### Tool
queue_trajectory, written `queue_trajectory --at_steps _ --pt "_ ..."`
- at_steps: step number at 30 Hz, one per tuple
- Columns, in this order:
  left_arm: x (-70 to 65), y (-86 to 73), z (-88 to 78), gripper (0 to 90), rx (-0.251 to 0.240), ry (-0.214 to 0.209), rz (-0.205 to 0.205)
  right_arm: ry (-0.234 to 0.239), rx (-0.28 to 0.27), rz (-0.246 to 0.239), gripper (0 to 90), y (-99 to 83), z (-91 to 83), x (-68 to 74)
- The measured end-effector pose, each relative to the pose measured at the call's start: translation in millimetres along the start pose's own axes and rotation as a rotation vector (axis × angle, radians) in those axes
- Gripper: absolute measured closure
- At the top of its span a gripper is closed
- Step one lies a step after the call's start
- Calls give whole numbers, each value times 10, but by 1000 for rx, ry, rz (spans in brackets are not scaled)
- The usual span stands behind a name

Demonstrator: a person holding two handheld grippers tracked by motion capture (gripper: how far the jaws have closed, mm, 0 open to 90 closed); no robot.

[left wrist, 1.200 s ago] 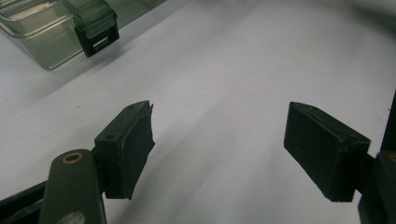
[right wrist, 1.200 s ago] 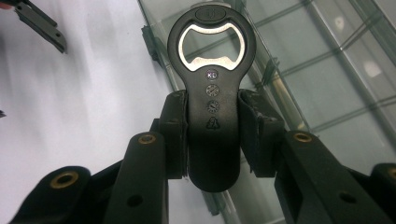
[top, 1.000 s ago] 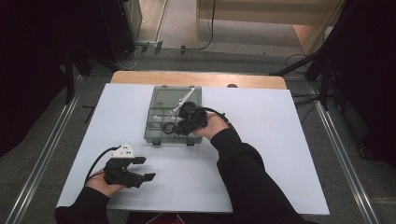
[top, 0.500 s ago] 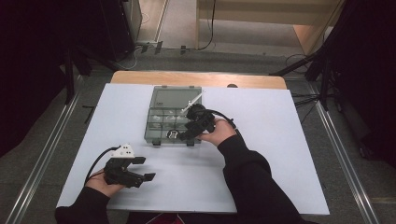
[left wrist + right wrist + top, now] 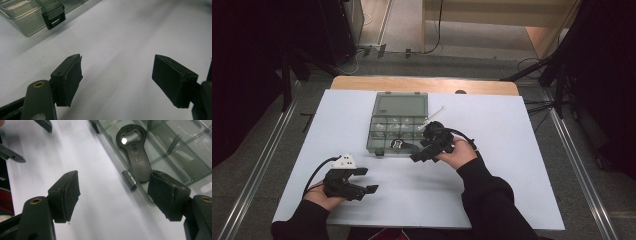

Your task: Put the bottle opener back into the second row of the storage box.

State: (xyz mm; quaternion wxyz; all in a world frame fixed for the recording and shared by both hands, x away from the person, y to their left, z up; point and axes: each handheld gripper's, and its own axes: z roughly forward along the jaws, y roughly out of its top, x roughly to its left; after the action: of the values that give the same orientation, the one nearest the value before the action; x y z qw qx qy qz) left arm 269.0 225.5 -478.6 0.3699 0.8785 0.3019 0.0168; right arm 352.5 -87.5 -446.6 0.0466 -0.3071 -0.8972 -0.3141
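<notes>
A clear plastic box with a grid of small compartments sits on the white counter, toward its far side. Its lid is shut, and a dark latch hangs on the near wall, as the left gripper view shows. A flat dark bottle opener lies in the near row at the box's near right corner, its ring end pointing away from the right gripper and its handle running toward the box's edge. Whether it lies inside under the lid or on top cannot be told. The far part of the box is one long compartment; what the other small cells hold is too blurred to tell.

The right gripper is just beside the box's near right corner. Its fingers have just been opening and now stand wide apart with nothing between them; the bottle opener lies just beyond the tip of one finger. A small grey cylinder stands at the box's edge near that finger.

The left gripper rests near the counter's front left, well apart from the box, fingers spread wide over bare counter and holding nothing. A thin white stick lies beside the box's right wall.
</notes>
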Motion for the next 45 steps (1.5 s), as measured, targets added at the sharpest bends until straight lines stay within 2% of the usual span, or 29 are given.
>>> queue_trajectory --at_steps 4,8,12,24,31,37,45 --pt "-1 -2 -2 239 -2 2 0 -4 3 5 282 -78 -28 10" --pt "5 12 2 239 1 -1 2 -3 -18 30 290 -170 -54 7" --pt "18 26 24 239 1 -6 0 -4 -30 31 292 -274 -91 14" --pt "29 43 39 239 2 11 -15 2 -71 54 294 -559 -249 -4" --pt "23 33 33 239 7 12 -9 -5 -78 74 295 -758 -308 13" --pt "9 34 36 239 10 7 4 -19 -82 65 295 -850 -315 21" --pt "-9 21 28 239 9 4 10 -35 -99 81 295 -951 -362 30"
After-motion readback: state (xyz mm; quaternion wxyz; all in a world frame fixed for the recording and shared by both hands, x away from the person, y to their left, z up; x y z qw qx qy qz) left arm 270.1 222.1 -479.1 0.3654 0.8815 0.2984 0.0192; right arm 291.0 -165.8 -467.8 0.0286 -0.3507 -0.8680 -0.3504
